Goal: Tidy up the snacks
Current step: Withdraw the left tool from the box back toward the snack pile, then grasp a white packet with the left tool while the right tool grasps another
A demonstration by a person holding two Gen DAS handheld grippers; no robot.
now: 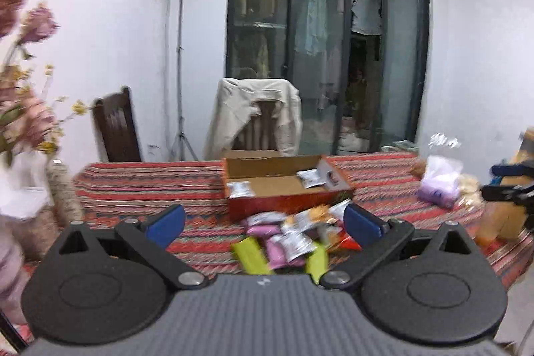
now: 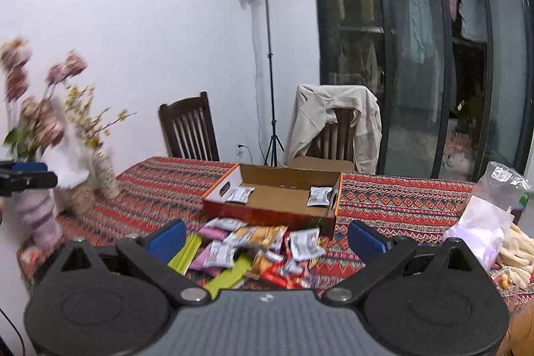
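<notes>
Snacks (image 2: 253,251) lie in a loose heap on the table's near part, just in front of the cardboard box (image 2: 277,199), which stands near the table's middle. Inside the box only two small white packets (image 2: 240,194) rest, one at each end. Both the left gripper (image 1: 263,222) and the right gripper (image 2: 267,236) are spread wide and hold nothing. The sorting seems barely begun; the next move probably needs one gripper lowered over a single packet at the heap's edge. A clear bag (image 2: 484,222) sits by the right edge.
</notes>
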